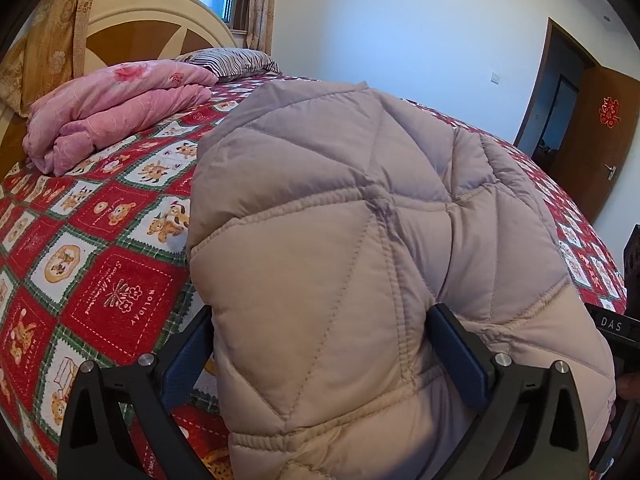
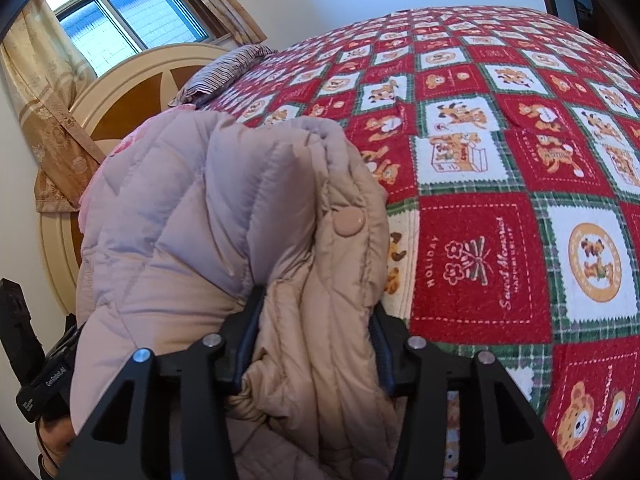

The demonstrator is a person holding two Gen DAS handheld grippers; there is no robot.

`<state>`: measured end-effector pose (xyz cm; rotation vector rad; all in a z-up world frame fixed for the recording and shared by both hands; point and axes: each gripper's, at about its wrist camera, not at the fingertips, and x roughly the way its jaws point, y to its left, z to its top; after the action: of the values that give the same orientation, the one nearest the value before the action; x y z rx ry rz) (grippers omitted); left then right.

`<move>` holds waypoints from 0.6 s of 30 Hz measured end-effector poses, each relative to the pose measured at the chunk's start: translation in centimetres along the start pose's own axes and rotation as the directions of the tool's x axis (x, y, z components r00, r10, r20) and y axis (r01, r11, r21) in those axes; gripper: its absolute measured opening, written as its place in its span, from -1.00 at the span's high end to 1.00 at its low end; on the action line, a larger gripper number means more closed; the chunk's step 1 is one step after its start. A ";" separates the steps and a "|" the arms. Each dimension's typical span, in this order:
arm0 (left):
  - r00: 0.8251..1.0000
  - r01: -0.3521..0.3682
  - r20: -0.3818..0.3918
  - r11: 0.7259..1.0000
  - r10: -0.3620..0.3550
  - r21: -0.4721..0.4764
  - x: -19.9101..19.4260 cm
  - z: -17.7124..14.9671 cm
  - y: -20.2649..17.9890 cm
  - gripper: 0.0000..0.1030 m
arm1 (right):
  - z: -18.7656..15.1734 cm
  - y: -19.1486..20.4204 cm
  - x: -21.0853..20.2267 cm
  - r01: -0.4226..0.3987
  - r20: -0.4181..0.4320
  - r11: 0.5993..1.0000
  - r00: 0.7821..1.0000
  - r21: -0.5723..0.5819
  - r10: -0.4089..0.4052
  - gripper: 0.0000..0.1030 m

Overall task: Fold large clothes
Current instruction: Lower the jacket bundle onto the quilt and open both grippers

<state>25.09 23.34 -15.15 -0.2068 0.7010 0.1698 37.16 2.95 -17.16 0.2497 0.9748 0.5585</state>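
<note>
A beige quilted down jacket (image 1: 340,220) is held up over the bed, bunched and folded. My left gripper (image 1: 320,344) is shut on a thick fold of it, one blue pad on each side. In the right wrist view the jacket (image 2: 224,208) shows a round snap button (image 2: 349,221) on its edge. My right gripper (image 2: 316,340) is shut on the jacket's bunched edge. The other gripper's black body shows at the right edge of the left wrist view (image 1: 618,330) and the left edge of the right wrist view (image 2: 44,380).
The bed carries a red, white and green bear-patterned cover (image 1: 112,264), also in the right wrist view (image 2: 500,168). A folded pink quilt (image 1: 112,112) and a striped pillow (image 1: 236,60) lie by the headboard (image 1: 160,20). A brown door (image 1: 592,140) stands open at right.
</note>
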 end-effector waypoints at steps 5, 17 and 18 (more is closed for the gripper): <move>1.000 -0.001 0.001 1.000 0.001 -0.004 0.3 0.0 0.1 -0.98 | 0.0 -0.1 0.4 0.019 -0.010 1.000 1.000 -0.004 -0.019 -0.09; 0.998 -0.056 0.026 0.998 0.056 -0.007 -2.0 0.3 -0.3 -0.98 | 0.4 0.8 -0.3 0.085 -0.001 0.995 0.996 -0.053 -0.085 -0.20; 0.997 -0.066 0.050 0.998 0.066 -0.005 -3.4 0.5 -0.5 -0.98 | 0.5 1.2 -0.9 0.097 0.010 0.993 0.995 -0.064 -0.097 -0.20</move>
<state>22.95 22.73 -12.49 -0.1819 0.6577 0.2382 36.76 3.42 -15.72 0.1458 0.9552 0.4992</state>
